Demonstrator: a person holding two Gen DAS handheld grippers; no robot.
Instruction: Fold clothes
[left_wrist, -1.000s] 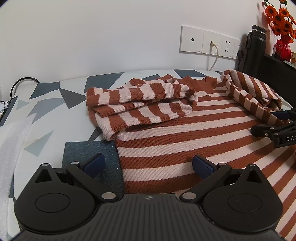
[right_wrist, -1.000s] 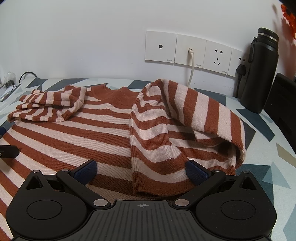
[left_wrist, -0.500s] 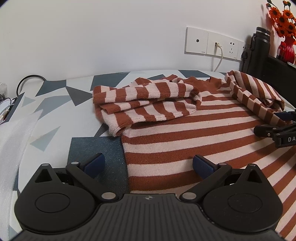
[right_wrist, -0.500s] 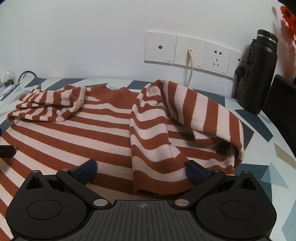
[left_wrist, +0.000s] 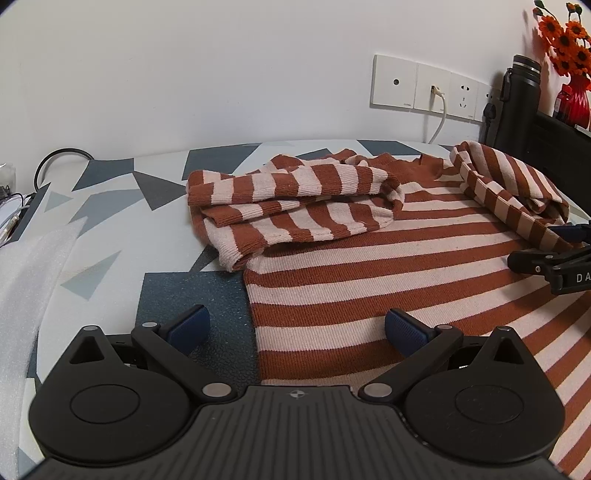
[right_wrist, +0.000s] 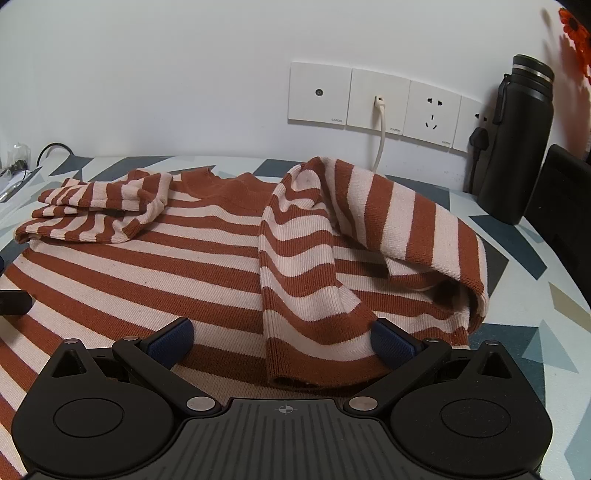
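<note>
On the table: a rust-and-cream striped sweater (left_wrist: 388, 266) lies spread flat across the patterned tabletop (left_wrist: 110, 206), neckline toward the wall.
Left sleeve: folded (left_wrist: 291, 206) inward over the chest, bunched in loose layers at the sweater's left edge.
Right sleeve: folded (right_wrist: 332, 258) over the body on the other side, its cuff end reaching down toward the hem, just in front of the right tool.
Left gripper: (left_wrist: 297, 326) sits low at the sweater's lower left corner, jaws spread wide and holding nothing; one blue pad (left_wrist: 190, 326) is over bare table, the other over the striped fabric.
Right gripper: (right_wrist: 280, 339) sits low over the hem, jaws likewise wide apart, gripping nothing; whether the right pad (right_wrist: 391, 345) touches the sleeve cuff is hard to tell, as the cloth partly hides it.
Wall: a row of white sockets (right_wrist: 376, 101) with a white cable (right_wrist: 380, 140) plugged in.
Right rear: a black flask (right_wrist: 517, 147) stands beside the sockets.
Far right: orange flowers in a red vase (left_wrist: 574, 99).
Left edge: white foam sheet (left_wrist: 29, 280).
</note>
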